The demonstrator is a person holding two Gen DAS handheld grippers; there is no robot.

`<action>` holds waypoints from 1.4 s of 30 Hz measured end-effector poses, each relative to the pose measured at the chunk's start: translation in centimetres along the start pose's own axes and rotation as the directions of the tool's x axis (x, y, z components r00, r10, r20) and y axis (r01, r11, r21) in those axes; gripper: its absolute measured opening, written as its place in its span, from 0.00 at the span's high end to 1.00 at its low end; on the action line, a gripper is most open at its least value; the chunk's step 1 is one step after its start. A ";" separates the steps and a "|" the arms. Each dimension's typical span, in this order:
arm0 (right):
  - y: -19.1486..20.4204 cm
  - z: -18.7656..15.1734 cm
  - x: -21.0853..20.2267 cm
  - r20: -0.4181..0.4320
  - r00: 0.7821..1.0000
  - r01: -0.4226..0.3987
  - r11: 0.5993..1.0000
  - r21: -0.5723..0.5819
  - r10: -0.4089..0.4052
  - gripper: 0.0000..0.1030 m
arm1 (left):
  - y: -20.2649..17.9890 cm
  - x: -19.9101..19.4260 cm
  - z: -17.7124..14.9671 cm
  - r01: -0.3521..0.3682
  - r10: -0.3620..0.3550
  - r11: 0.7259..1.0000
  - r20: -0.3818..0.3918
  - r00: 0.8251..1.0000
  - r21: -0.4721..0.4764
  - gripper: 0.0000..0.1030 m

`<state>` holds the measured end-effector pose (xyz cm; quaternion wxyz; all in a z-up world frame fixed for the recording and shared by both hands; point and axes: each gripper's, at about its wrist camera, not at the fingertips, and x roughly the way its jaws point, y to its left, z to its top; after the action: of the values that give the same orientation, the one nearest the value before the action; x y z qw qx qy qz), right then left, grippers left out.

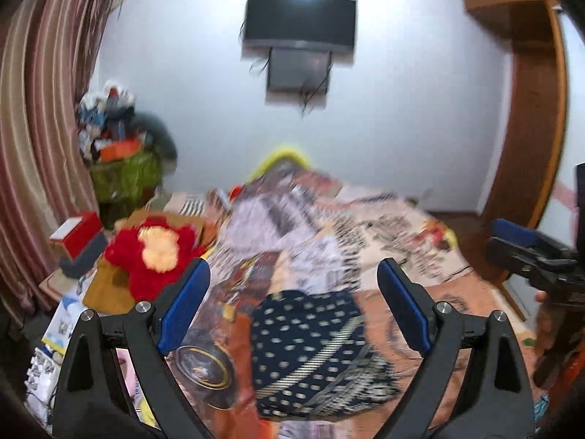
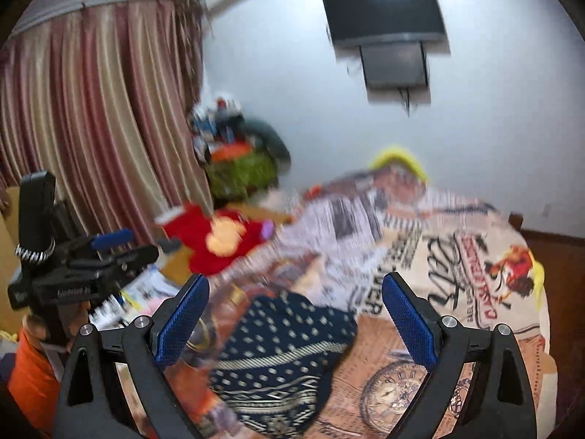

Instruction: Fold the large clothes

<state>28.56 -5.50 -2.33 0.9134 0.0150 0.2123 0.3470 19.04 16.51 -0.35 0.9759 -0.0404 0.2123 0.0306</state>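
A dark navy garment [image 1: 314, 351] with cream dots and striped bands lies bunched on the bed, right in front of both grippers; it also shows in the right wrist view [image 2: 285, 358]. My left gripper [image 1: 294, 274] is open and empty above the garment's near edge. My right gripper [image 2: 296, 289] is open and empty above the same garment. The right gripper shows at the right edge of the left wrist view [image 1: 526, 248]; the left gripper shows at the left of the right wrist view [image 2: 106, 252]. Both views are motion-blurred.
The bed carries a newspaper-print cover [image 2: 457, 263]. A red plush toy [image 1: 157, 252] lies at its left edge beside boxes and papers. A heap of clutter [image 1: 120, 139] stands by striped curtains [image 1: 40, 120]. A TV [image 1: 299, 18] hangs on the far wall. A wooden wardrobe [image 1: 526, 84] stands right.
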 end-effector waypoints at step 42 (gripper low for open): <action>8.4 -7.5 -17.5 0.280 0.942 0.206 0.978 -0.044 -0.186 0.00 | -8.6 -14.9 -8.3 -0.139 0.130 0.990 0.274 0.953 0.014 0.02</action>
<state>8.56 -11.22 -1.11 0.9639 0.0087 0.0716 0.2564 2.75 6.61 -1.14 0.9920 -0.0051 0.0787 0.0987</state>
